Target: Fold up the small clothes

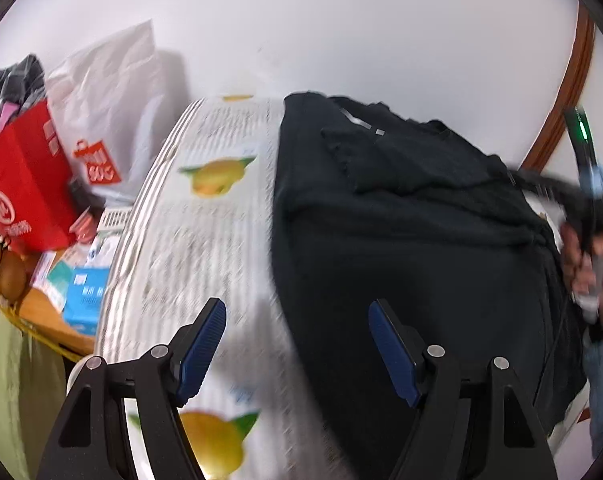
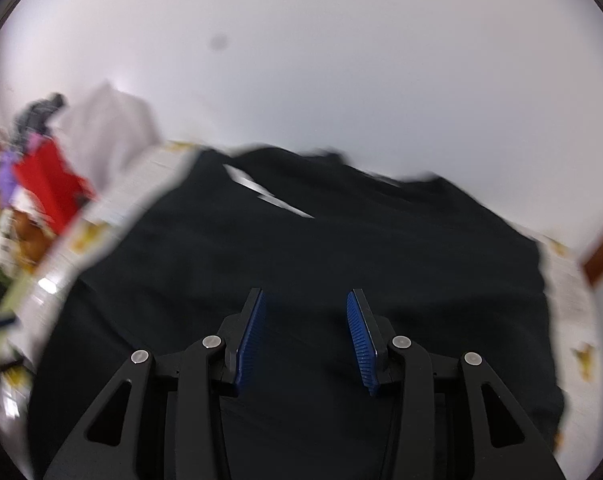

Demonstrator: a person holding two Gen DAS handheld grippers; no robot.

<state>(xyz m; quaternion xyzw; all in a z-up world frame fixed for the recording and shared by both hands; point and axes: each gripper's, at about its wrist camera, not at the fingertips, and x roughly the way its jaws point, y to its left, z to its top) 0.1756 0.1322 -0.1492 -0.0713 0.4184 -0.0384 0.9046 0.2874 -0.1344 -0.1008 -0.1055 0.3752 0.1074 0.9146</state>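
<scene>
A black garment lies spread on the lemon-print tablecloth, with one part folded over near its far edge. My left gripper hangs open above the garment's left edge, nothing between its blue pads. In the right wrist view the same black garment fills the middle, blurred, with a white stripe print near the top. My right gripper is open just over the cloth, and no fabric sits between its pads. A person's hand holds the right gripper's handle at the garment's right side.
Left of the table stand a red paper bag stuffed with clothes and a white plastic bag. Below them are eggs and a blue box. A brown wooden frame runs along the white wall at right.
</scene>
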